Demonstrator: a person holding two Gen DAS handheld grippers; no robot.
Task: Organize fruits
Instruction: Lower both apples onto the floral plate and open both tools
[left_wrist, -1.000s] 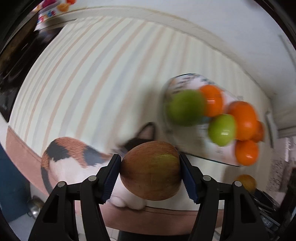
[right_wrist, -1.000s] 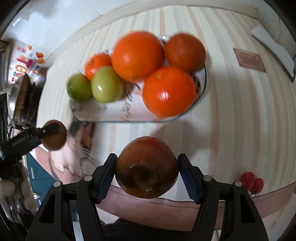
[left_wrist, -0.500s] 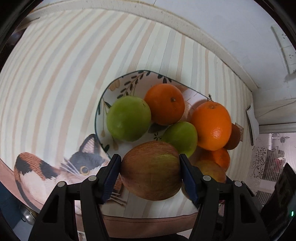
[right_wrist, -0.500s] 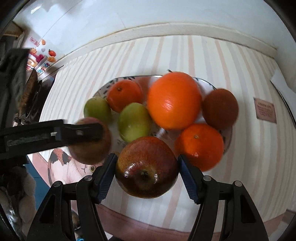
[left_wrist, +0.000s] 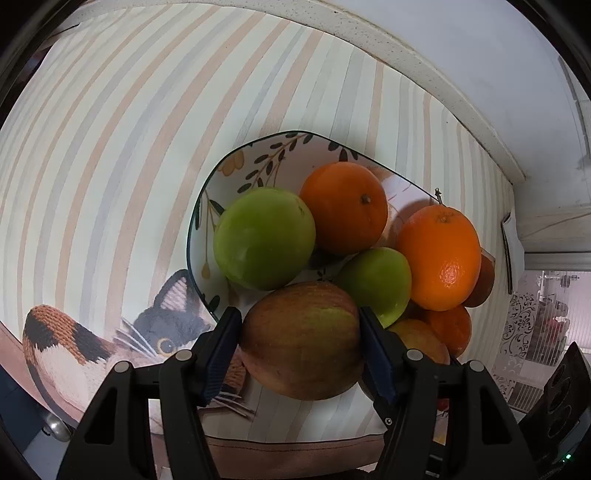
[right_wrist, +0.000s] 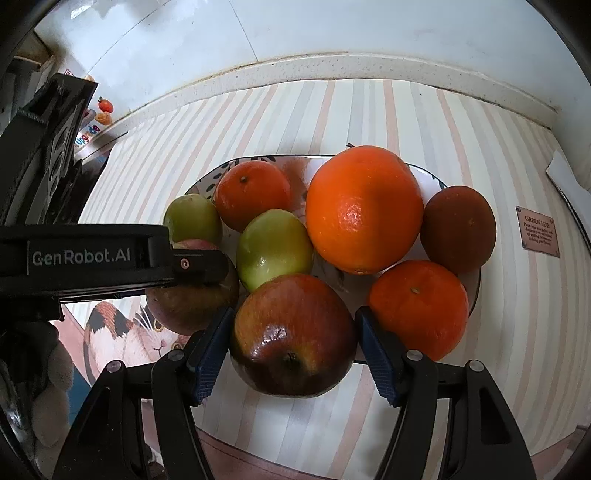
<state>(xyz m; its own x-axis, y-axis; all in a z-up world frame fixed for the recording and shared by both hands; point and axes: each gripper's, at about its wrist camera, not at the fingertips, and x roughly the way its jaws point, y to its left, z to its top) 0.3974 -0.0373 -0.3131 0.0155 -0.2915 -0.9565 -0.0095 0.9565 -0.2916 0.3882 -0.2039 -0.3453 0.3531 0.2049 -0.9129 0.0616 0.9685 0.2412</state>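
Nearest camera, right gripper (right_wrist: 291, 339) clamps red apple (right_wrist: 291, 334) at plate's (right_wrist: 474, 291) near rim; left gripper (left_wrist: 301, 343) grips reddish-green apple (left_wrist: 301, 339) at near-left rim; beyond, green fruits (left_wrist: 264, 238) and oranges (right_wrist: 364, 208) crowd plate on striped cloth (left_wrist: 110, 147)

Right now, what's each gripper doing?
Left gripper: closed on a reddish-green apple.
Right gripper: closed on a dark red apple.

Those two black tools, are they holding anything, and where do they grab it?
Each holds an apple. The left tool pinches a greenish-red apple by its sides; the right tool pinches a dark red apple likewise.
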